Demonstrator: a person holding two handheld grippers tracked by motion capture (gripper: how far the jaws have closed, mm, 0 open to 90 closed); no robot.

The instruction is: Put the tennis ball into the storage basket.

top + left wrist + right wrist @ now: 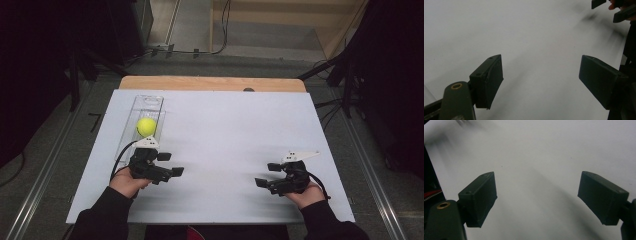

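**Entry: tennis ball, seated in clear tray, both tools idle**

Item: tennis ball (146,126), in clear tray (145,106).
Left gripper (170,164): just below tray, jaws parted, empty.
Right gripper (267,174): well right of tray, released, empty.
Step, as judged: ball placed, hands withdrawn; nothing further needed but rest.

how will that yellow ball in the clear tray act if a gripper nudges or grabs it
The yellow ball is round, so it would probably roll at a nudge, though the clear tray walls should stop it. It looks like a fuzzy tennis ball, likely light and easy to grip.
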